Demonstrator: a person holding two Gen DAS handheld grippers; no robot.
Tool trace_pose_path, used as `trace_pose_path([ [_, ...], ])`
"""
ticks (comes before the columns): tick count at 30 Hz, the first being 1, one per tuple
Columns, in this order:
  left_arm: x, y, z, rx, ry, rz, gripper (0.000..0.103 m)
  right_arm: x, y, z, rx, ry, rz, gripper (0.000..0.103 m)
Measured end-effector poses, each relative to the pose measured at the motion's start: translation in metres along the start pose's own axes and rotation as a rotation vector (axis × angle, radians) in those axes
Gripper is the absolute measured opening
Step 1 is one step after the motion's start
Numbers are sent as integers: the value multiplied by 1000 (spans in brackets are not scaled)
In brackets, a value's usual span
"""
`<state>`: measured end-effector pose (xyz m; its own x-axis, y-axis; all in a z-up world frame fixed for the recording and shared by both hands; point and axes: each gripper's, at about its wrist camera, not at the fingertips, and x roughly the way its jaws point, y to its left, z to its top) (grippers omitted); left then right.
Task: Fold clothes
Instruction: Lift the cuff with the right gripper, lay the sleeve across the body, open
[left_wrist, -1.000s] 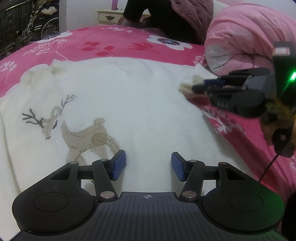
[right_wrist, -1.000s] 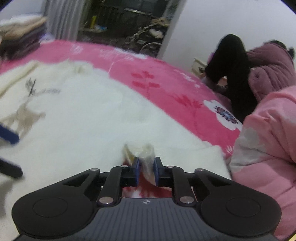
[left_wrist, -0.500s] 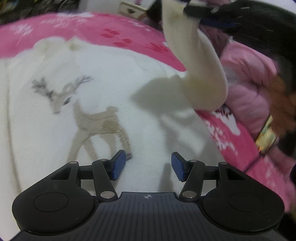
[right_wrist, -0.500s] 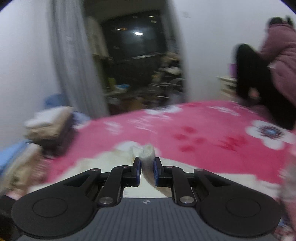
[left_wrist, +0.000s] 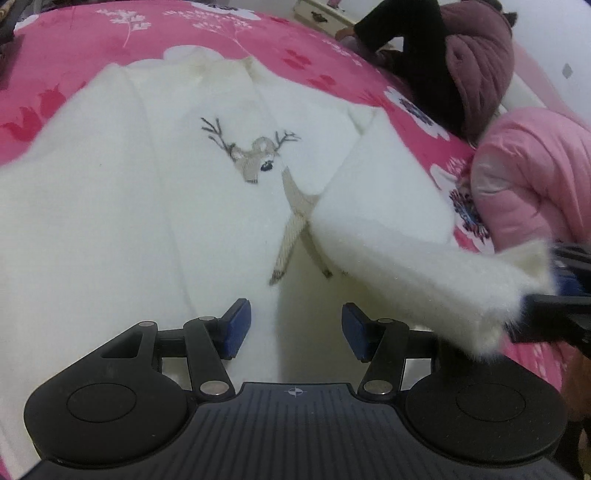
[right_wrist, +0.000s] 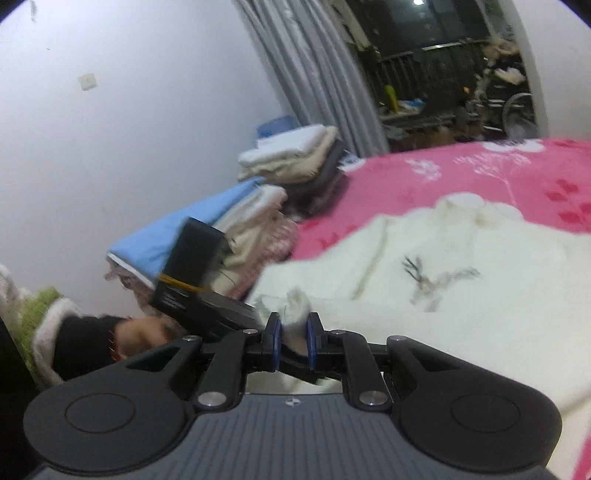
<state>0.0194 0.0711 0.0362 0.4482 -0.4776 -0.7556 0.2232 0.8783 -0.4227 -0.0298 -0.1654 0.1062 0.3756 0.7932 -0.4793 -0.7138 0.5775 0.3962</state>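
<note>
A white sweater (left_wrist: 129, 206) with an embroidered deer (left_wrist: 258, 162) lies spread on the pink flowered bedspread (left_wrist: 74, 40). Its right sleeve (left_wrist: 406, 258) is lifted and drawn across the body, covering the deer's hindquarters. My right gripper (right_wrist: 293, 339) is shut on the fluffy cuff (right_wrist: 297, 306); in the left wrist view the right gripper (left_wrist: 546, 295) appears at the right edge, holding the cuff above the bed. My left gripper (left_wrist: 295, 332) hovers open over the sweater's lower part, nothing between its fingers. From the right wrist view the left gripper's body (right_wrist: 192, 288) and the hand holding it show at left.
A person (left_wrist: 443, 55) sits at the bed's far side beside a pink quilt (left_wrist: 535, 177). Stacks of folded clothes (right_wrist: 295, 158) and a blue folded cloth (right_wrist: 184, 221) lie along the wall by the grey curtain (right_wrist: 314, 66). A small nightstand (left_wrist: 321, 11) stands behind the bed.
The right gripper lifted the sleeve cuff high, then swung it over the sweater's front toward the left gripper. The left gripper stayed open and its view shifted up the sweater.
</note>
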Motion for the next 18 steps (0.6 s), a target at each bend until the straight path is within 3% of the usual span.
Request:
trace_pose_path([
  [8,-20,18,-10,-28,5,13,54,-11,9,-22,90,14,16,16],
  [15,-28,13,-18,-8,23,-33,55,9,31,-73,62,241,-60,20],
  [17,-28,9,-19,5,31,-48,55,16,37,-88,77,316,-87,28],
  [18,-28,6,-20,12,35,-55,55,19,40,-95,89,354,-99,39],
])
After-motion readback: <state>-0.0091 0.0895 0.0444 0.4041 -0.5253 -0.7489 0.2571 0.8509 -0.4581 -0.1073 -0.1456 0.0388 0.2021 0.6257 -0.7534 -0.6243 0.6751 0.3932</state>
